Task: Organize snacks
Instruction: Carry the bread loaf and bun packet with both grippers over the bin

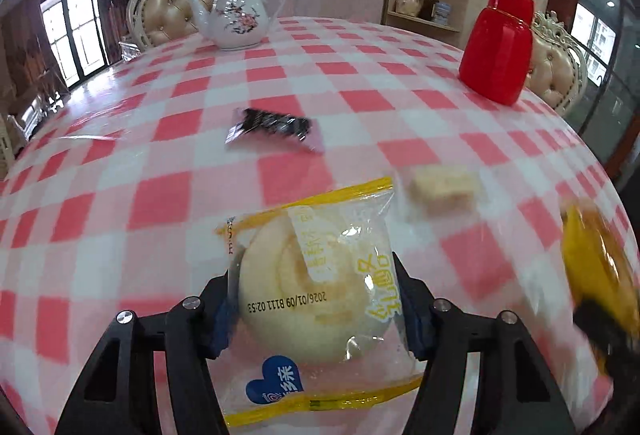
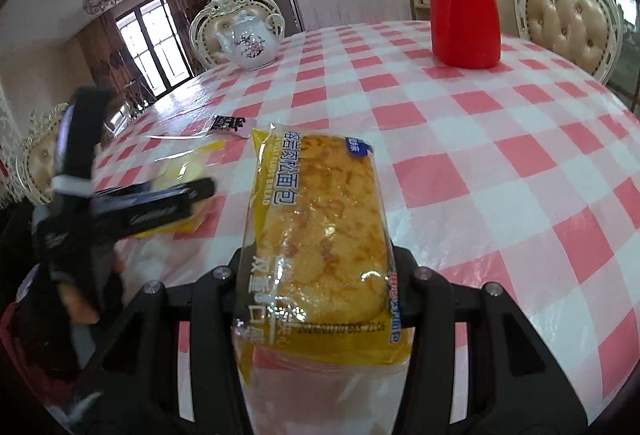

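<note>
My left tongs [image 1: 316,309] are clamped on the wrapped roll cake [image 1: 308,295], both pads against its sides. My right tongs [image 2: 316,291] are clamped on the wrapped floss bread [image 2: 320,235]. On the counter [image 1: 360,83], a dark snack packet [image 1: 272,129] and a blurred pale wafer [image 1: 442,187] lie ahead. The teapot [image 1: 240,15] and red flask [image 1: 498,47] stand near the far edge, with bare checked cloth between them.

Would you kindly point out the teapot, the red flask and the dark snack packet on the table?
teapot [image 1: 236,17]: left wrist view, on its white belly.
red flask [image 2: 464,23]: right wrist view, on the middle of its body.
dark snack packet [image 1: 272,127]: left wrist view, on the wrapper's centre.
</note>
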